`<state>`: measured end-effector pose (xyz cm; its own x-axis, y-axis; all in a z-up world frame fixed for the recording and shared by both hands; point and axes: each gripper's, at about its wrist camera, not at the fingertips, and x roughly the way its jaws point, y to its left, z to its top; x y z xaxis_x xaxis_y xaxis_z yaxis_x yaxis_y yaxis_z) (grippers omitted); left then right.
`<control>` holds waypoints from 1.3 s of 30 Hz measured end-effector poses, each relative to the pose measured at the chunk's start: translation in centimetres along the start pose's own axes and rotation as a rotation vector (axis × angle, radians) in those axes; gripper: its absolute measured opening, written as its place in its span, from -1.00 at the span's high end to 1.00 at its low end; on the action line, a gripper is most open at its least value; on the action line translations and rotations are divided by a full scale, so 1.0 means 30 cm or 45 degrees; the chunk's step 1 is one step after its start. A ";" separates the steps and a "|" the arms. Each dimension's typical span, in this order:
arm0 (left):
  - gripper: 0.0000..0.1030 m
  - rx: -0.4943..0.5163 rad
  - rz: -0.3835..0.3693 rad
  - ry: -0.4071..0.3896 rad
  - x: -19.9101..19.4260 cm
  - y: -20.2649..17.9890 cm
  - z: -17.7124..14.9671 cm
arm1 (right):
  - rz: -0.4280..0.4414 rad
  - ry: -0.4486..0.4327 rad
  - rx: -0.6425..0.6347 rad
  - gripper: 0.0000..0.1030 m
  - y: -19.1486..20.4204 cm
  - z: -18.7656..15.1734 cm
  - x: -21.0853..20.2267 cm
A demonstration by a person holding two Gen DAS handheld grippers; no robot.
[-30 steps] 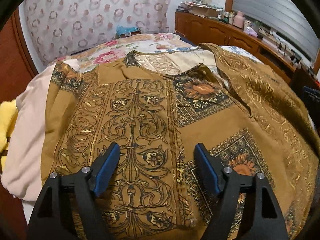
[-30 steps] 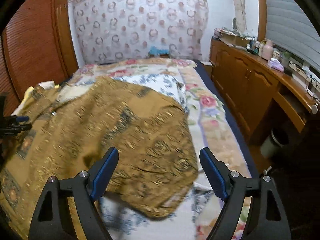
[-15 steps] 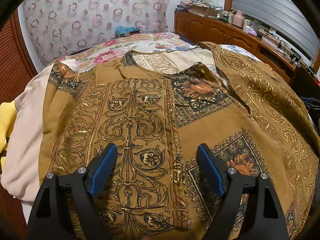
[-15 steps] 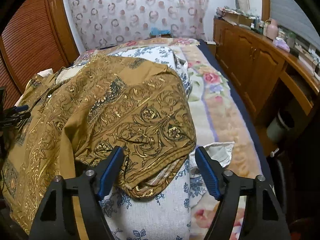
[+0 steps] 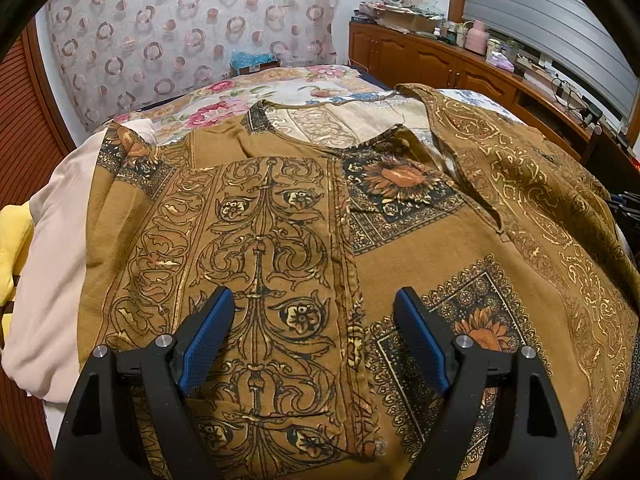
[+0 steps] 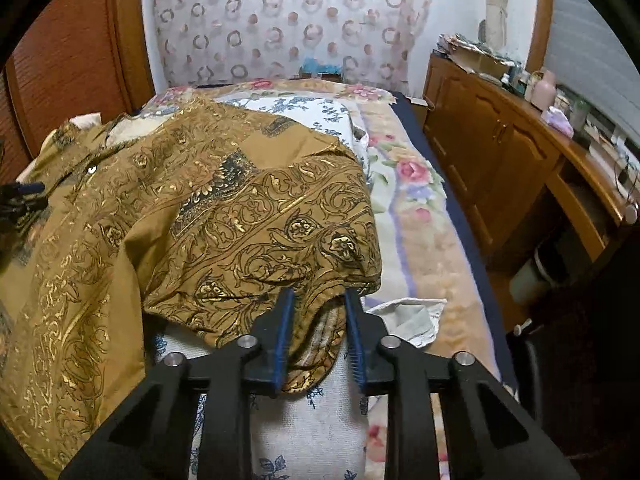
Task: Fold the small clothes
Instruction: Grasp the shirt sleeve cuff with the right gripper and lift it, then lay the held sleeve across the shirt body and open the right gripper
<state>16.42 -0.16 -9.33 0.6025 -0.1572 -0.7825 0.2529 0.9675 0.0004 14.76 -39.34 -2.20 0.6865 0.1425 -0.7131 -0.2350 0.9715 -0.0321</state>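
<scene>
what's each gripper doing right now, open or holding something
left gripper: open, holding nothing, above the brown shirt.
right gripper: shut on the shirt's sleeve.

The left wrist view looks down close over the brown patterned garment [image 5: 280, 216] spread on the bed [image 5: 256, 88], facing the curtained wall [image 5: 192, 24]. The right wrist view sits low at the garment's folded edge [image 6: 256, 216], facing the same curtain [image 6: 288, 20] along the bed. Both share the garment, bed, curtain and the wooden cabinets [image 6: 492, 140] at right.
</scene>
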 end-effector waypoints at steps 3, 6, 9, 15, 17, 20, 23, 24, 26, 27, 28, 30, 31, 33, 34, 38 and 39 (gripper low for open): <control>-0.61 0.002 0.001 0.000 0.000 0.000 0.001 | 0.005 -0.008 -0.021 0.80 0.003 0.002 -0.004; -0.61 -0.006 0.031 -0.005 -0.005 -0.003 -0.001 | 0.028 -0.050 -0.009 0.84 -0.007 0.011 -0.020; -0.61 -0.037 0.060 -0.050 -0.039 0.008 -0.011 | 0.041 -0.101 -0.008 0.85 0.000 0.028 -0.047; -0.61 -0.113 0.051 -0.156 -0.151 0.039 -0.030 | 0.084 -0.210 -0.033 0.85 0.057 0.084 -0.101; -0.61 -0.119 0.050 -0.178 -0.181 0.041 -0.038 | 0.111 -0.239 -0.050 0.85 0.090 0.103 -0.112; -0.61 -0.131 0.034 -0.210 -0.220 0.039 -0.054 | 0.151 -0.270 -0.100 0.85 0.152 0.134 -0.119; -0.61 -0.158 0.030 -0.257 -0.260 0.033 -0.070 | 0.212 -0.281 -0.144 0.85 0.228 0.139 -0.114; -0.61 -0.164 0.025 -0.269 -0.269 0.030 -0.074 | 0.231 -0.276 -0.159 0.85 0.254 0.136 -0.110; -0.61 -0.172 0.023 -0.286 -0.288 0.022 -0.085 | 0.261 -0.260 -0.195 0.85 0.308 0.121 -0.093; -0.61 -0.171 0.021 -0.292 -0.294 0.018 -0.088 | 0.275 -0.251 -0.205 0.85 0.325 0.113 -0.083; -0.61 -0.166 0.021 -0.298 -0.300 0.013 -0.092 | 0.291 -0.241 -0.208 0.85 0.335 0.102 -0.075; -0.61 -0.153 0.025 -0.306 -0.307 -0.001 -0.095 | 0.327 -0.217 -0.195 0.85 0.338 0.084 -0.058; -0.61 -0.147 0.024 -0.312 -0.312 -0.005 -0.097 | 0.336 -0.199 -0.187 0.85 0.341 0.087 -0.043; -0.61 -0.149 0.003 -0.326 -0.320 -0.006 -0.101 | 0.354 -0.165 -0.156 0.85 0.339 0.079 -0.019; -0.61 -0.156 -0.006 -0.328 -0.320 -0.006 -0.105 | 0.370 -0.144 -0.131 0.80 0.342 0.088 -0.005; -0.61 -0.170 -0.005 -0.323 -0.315 -0.010 -0.107 | 0.371 -0.118 -0.115 0.78 0.334 0.122 0.012; -0.61 -0.169 -0.006 -0.321 -0.314 -0.011 -0.108 | 0.370 -0.118 -0.119 0.75 0.339 0.130 0.009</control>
<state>8.21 1.63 -3.97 0.7750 -0.1898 -0.6028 0.1646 0.9815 -0.0973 15.23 -28.70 0.01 0.6401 0.4326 -0.6349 -0.4898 0.8665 0.0965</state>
